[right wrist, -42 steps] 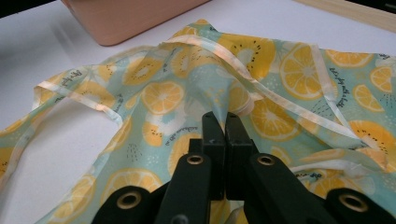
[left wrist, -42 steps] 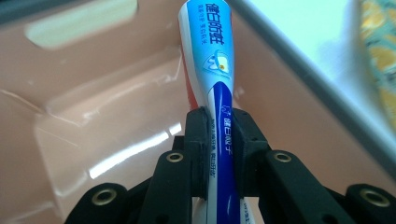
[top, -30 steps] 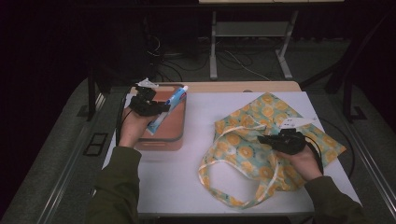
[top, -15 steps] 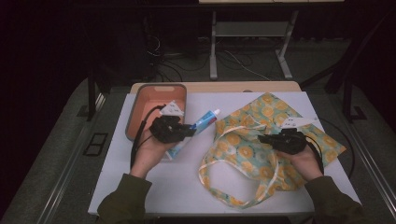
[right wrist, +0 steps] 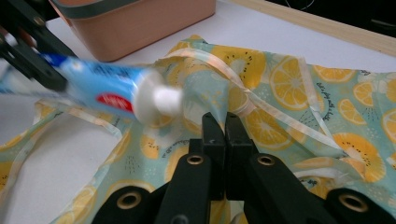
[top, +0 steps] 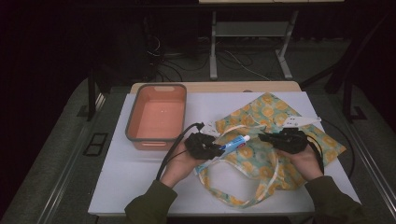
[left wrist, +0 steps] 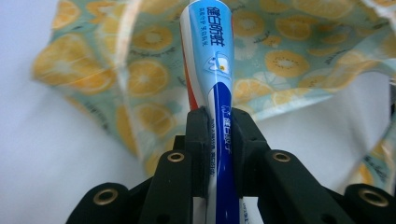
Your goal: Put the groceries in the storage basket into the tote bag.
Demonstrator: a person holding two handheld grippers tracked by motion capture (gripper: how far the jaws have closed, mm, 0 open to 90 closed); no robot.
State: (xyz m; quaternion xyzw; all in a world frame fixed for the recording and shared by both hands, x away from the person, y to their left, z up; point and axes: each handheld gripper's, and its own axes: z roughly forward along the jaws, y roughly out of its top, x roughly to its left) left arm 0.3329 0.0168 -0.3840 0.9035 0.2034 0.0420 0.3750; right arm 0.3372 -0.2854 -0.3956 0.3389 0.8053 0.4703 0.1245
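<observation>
Since the earlier frames the left gripper (top: 211,148) has travelled from over the pink tub (top: 156,116) across the white table (top: 140,186), and the toothpaste tube (top: 233,143) it carries now reaches over the near edge of the lemon-print bag (top: 261,140). In the left gripper view its jaws are clamped on the flat blue-and-white tail of the tube (left wrist: 212,84), whose wider body points away over the patterned cloth (left wrist: 299,56). The right gripper (top: 264,137) has stayed on the bag; in the right gripper view its jaws are pressed together on a fold of the fabric (right wrist: 289,93) beside a pale strap (how much cloth lies between them is hard to tell). That view also shows the tube (right wrist: 116,91), blurred, with its white cap end just beside the pinched fold, and the tub (right wrist: 140,23) behind. In the high view the tub stands apart from the bag, to its left, and its inside looks bare. The bag's long handles (top: 233,198) loop toward the person's side of the table, between the two green sleeves.
</observation>
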